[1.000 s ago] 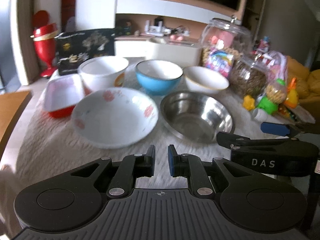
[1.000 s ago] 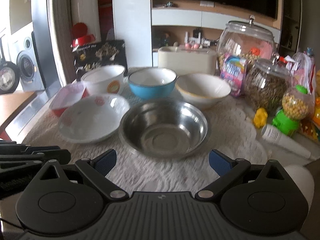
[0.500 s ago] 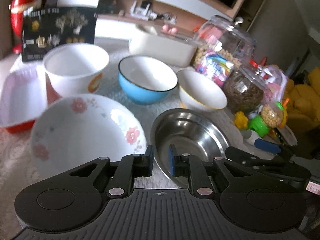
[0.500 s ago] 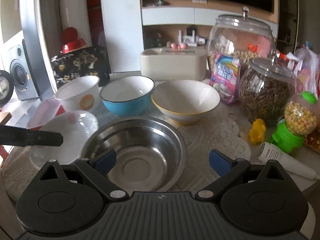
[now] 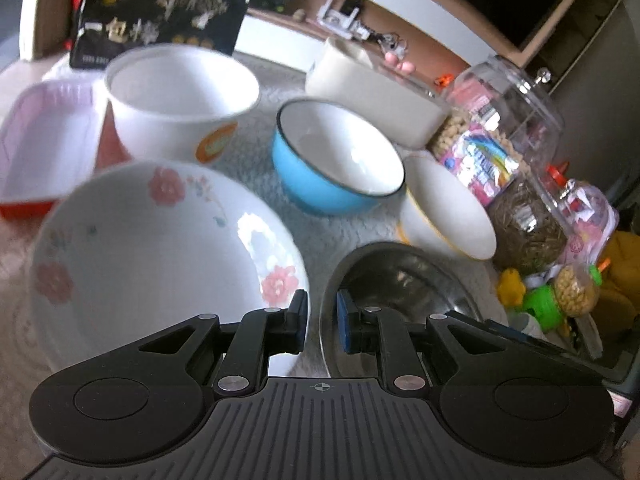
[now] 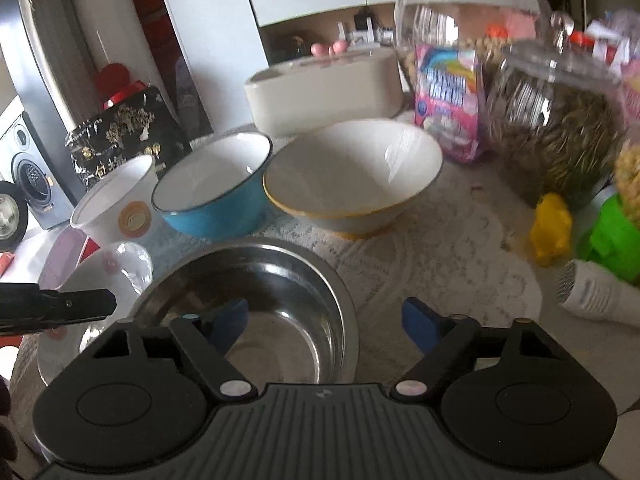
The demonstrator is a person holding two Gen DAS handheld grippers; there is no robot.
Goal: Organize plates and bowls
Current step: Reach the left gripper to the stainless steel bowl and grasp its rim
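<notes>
Nothing looks stacked or sorted yet. Every dish sits alone on the lace-covered counter (image 6: 448, 248). The flowered plate (image 5: 160, 256) lies at the near left, with the steel bowl (image 6: 256, 304) just beside it on the right. Behind them stand the white cup-shaped bowl (image 5: 180, 100), the blue bowl (image 5: 336, 160) and the yellow-rimmed bowl (image 6: 352, 172) in a loose row, the last two nearly touching at the rims. A red-and-white tray (image 5: 44, 144) rests at the far left. By my reading, the whole job of nesting the bowls and gathering the plates is still ahead.

The left gripper (image 5: 322, 320) hangs low over the gap between the flowered plate and the steel bowl. Its jaws are close together with only a narrow slit between them, and they hold nothing. The right gripper (image 6: 324, 320) is tilted down over the near rim of the steel bowl with its jaws spread wide. One fingertip shows over the bowl's inside and the other over the counter to its right, so it seems placed to take that rim. No contact is visible yet.

Glass jars (image 6: 556, 132) and toys crowd the right edge.
</notes>
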